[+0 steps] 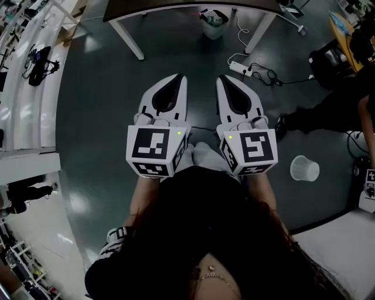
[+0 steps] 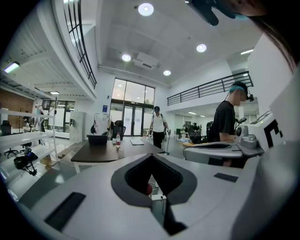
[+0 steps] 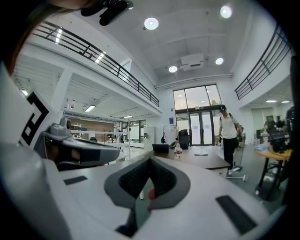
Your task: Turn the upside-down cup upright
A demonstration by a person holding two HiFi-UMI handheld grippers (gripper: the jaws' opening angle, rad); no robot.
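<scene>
Above open dark floor [image 1: 99, 105] | left claw [image 1: 177, 78], right claw [image 1: 222, 79] both pressed together, empty | table [image 1: 176, 10] edge ahead

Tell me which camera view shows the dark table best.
The left gripper view: the dark table shows most of its top, with a bottle on it. The right gripper view shows less of its top. The head view catches only its near edge and white legs.

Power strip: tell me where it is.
Head view, upper right of centre: the white power strip lies on the dark floor just beyond the right gripper, near the table leg.
</scene>
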